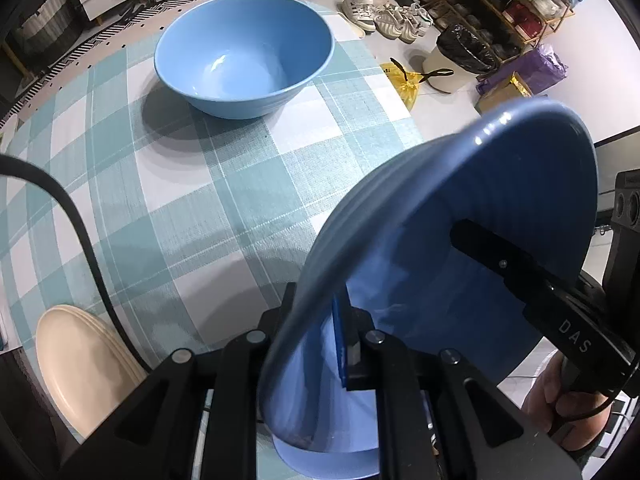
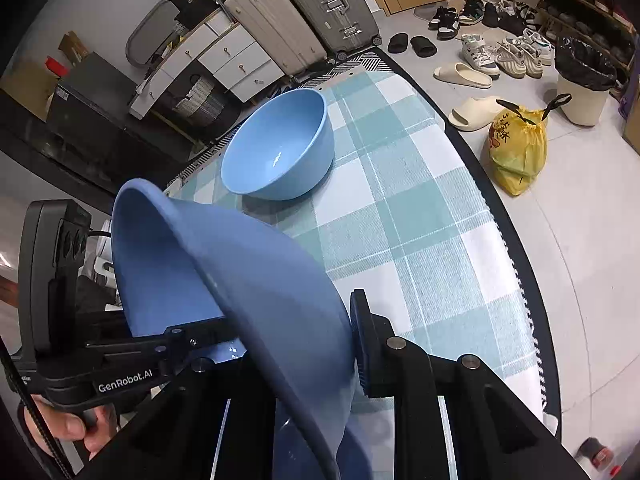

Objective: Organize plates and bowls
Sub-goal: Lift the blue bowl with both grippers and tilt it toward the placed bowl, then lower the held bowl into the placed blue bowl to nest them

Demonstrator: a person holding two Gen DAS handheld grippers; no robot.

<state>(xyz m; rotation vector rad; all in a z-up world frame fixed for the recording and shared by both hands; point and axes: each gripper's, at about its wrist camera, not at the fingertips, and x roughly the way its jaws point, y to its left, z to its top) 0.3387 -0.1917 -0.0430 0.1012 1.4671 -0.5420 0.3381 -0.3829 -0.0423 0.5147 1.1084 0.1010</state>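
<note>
Holding a dark blue plate [image 1: 460, 208] tilted steeply on edge above the near part of the bench [image 1: 192, 200], both sets of tongs pinch it at once — one from each side. The left tongs [image 1: 320, 344] are pressed onto the plate's lower rim, the rim passing between the two fingers close to the camera; in the right wrist view the right tongs [image 2: 300, 344] are likewise closed on the same plate [image 2: 248, 288], its ribbed underside facing up and to the right, with one blue-padded finger [image 2: 362, 344] against that underside. Each camera sees the opposite tool gripping the far side of the plate: the right tool's finger [image 1: 512, 264] lies across the plate's face in the left view. A light blue bowl [image 1: 244, 52] stands upright on the bench's teal-and-white checked cloth, well apart from the plate, toward the far edge; it shows again in the right wrist view [image 2: 280, 148]. A stack of cream plates [image 1: 84, 364] sits at the near left edge of the bench, a black cable [image 1: 80, 232] crossing just beside it. Beyond the bench — shoes [image 2: 492, 54], suitcases [image 2: 304, 16], a yellow bag [image 2: 516, 152] on the floor.
</note>
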